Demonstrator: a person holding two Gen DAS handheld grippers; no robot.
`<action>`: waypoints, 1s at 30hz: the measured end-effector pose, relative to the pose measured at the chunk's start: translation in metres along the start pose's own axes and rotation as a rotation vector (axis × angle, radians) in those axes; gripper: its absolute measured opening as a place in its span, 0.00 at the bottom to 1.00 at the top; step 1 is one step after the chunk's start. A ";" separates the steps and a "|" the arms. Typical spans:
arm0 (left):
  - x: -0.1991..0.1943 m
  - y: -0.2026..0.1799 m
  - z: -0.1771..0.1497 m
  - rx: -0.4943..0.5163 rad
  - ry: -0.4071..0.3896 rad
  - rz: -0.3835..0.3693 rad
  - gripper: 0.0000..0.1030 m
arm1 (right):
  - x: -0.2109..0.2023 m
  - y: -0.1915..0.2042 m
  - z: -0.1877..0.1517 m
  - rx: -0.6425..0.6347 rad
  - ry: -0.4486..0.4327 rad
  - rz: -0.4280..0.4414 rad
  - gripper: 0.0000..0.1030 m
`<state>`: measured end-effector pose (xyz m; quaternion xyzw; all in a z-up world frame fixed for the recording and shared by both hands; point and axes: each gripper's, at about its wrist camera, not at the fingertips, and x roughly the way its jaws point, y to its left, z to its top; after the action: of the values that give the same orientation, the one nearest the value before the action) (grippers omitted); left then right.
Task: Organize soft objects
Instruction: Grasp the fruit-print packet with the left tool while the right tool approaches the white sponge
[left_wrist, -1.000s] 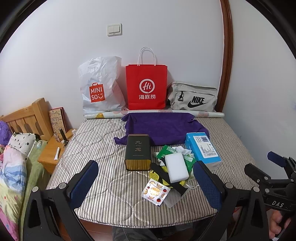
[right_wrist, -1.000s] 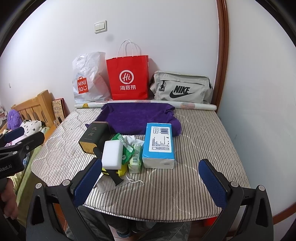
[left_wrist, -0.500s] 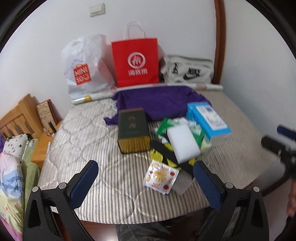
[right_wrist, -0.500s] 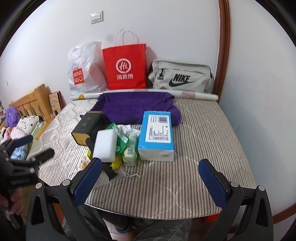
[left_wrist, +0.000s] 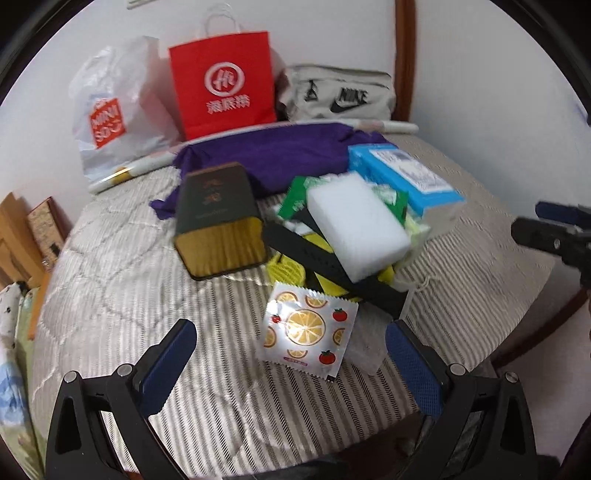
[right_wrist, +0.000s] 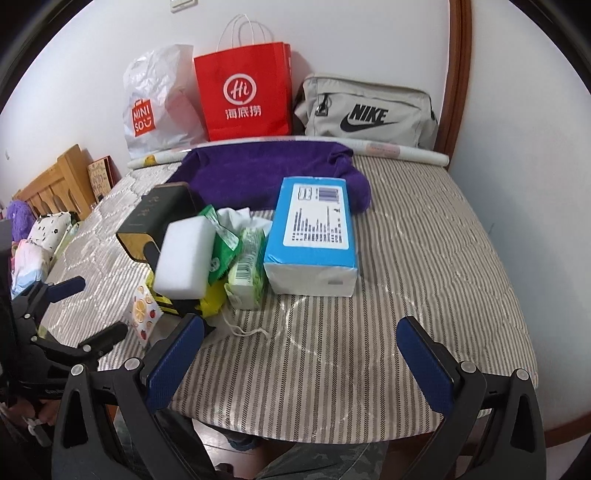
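A pile lies on the striped mattress (right_wrist: 424, 266): a white sponge block (left_wrist: 356, 229) (right_wrist: 184, 258), a fruit-print packet (left_wrist: 308, 332) (right_wrist: 142, 314), green tissue packs (right_wrist: 247, 266), a blue tissue pack (right_wrist: 314, 236) (left_wrist: 402, 177), a black strap (left_wrist: 325, 262) and a dark tin (left_wrist: 218, 218) (right_wrist: 155, 218). A purple towel (right_wrist: 266, 173) (left_wrist: 273, 151) lies behind. My left gripper (left_wrist: 291, 350) is open and empty, just in front of the fruit-print packet. My right gripper (right_wrist: 299, 350) is open and empty over the front of the mattress.
A white Miniso bag (right_wrist: 155, 103), a red paper bag (right_wrist: 243, 96) and a grey Nike bag (right_wrist: 369, 110) stand against the back wall, with a paper roll (right_wrist: 402, 151) in front. A wooden headboard (right_wrist: 55, 181) and bedding (right_wrist: 33, 243) are at the left.
My left gripper has moved forward and down toward the pile, close to the fruit-print packet. My right gripper has moved slightly closer to the mattress. Both stay open.
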<state>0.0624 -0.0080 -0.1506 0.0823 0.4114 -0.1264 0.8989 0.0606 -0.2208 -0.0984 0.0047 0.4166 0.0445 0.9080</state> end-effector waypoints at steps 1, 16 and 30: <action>0.004 -0.001 -0.001 0.011 0.009 -0.007 1.00 | 0.004 0.000 0.000 -0.002 0.009 -0.003 1.00; 0.057 0.010 -0.005 0.050 0.076 -0.072 0.71 | 0.053 -0.004 -0.004 -0.001 0.106 0.000 0.99; 0.050 0.038 -0.008 -0.036 0.062 -0.217 0.09 | 0.071 0.012 -0.002 -0.040 0.141 0.020 0.99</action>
<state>0.0995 0.0226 -0.1918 0.0250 0.4479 -0.2128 0.8680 0.1044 -0.2031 -0.1534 -0.0125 0.4785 0.0621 0.8758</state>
